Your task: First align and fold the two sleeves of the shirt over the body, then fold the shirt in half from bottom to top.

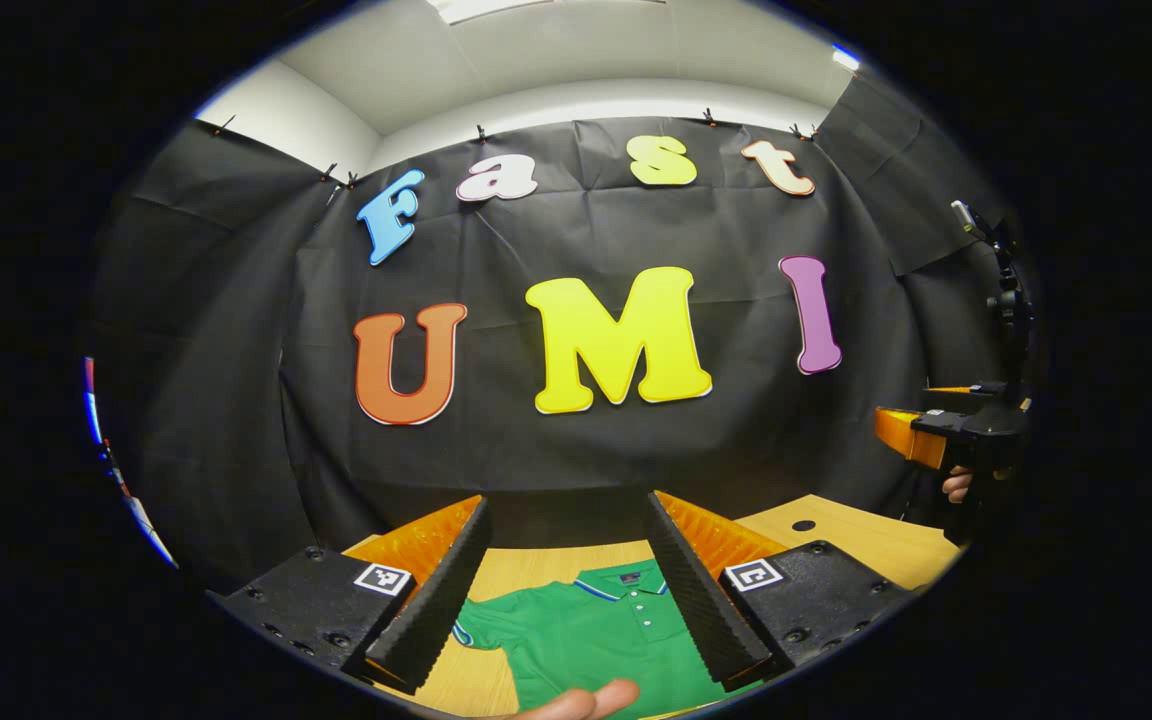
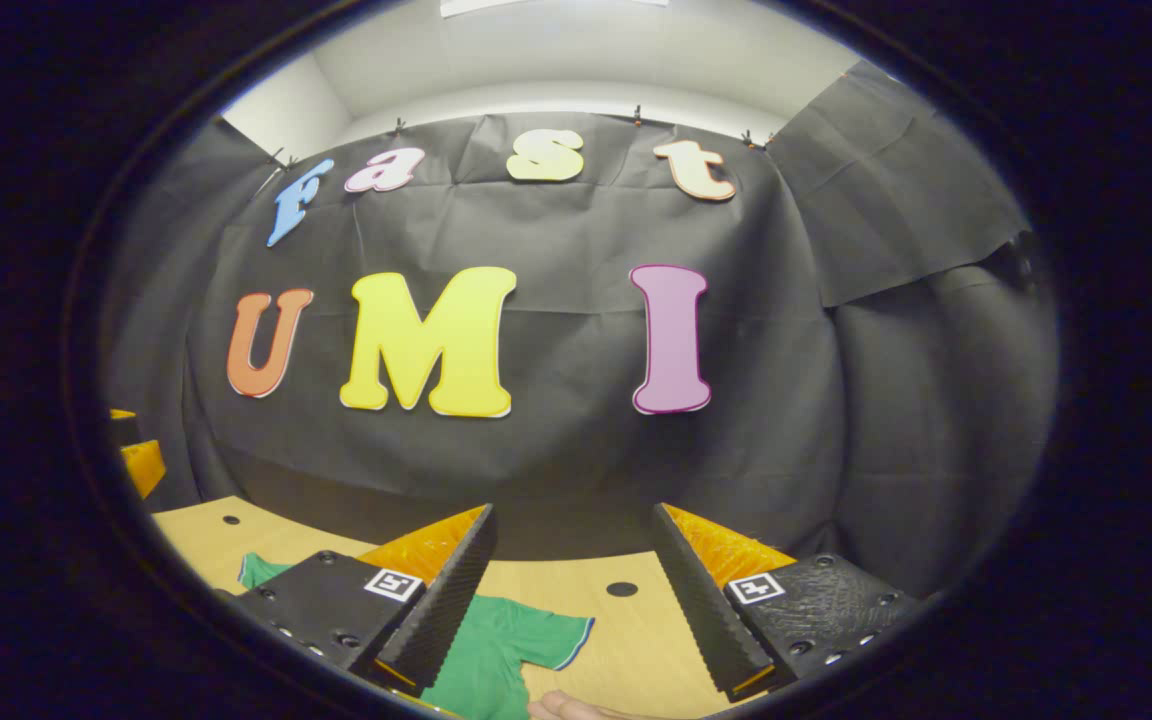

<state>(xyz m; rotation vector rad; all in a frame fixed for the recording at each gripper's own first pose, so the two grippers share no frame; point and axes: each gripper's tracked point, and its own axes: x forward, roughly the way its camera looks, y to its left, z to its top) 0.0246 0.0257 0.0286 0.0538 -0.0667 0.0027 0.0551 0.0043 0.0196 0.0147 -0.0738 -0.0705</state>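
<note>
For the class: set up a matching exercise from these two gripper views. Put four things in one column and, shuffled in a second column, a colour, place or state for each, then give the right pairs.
Column one:
1. shirt
2. table
3. left gripper
4. collar

Column two:
A. pale wood with a round hole
B. open, held above the shirt
C. green, lying flat with sleeves spread
D. edged with a blue stripe, buttons below it

Pairs: 1-C, 2-A, 3-B, 4-D
</note>
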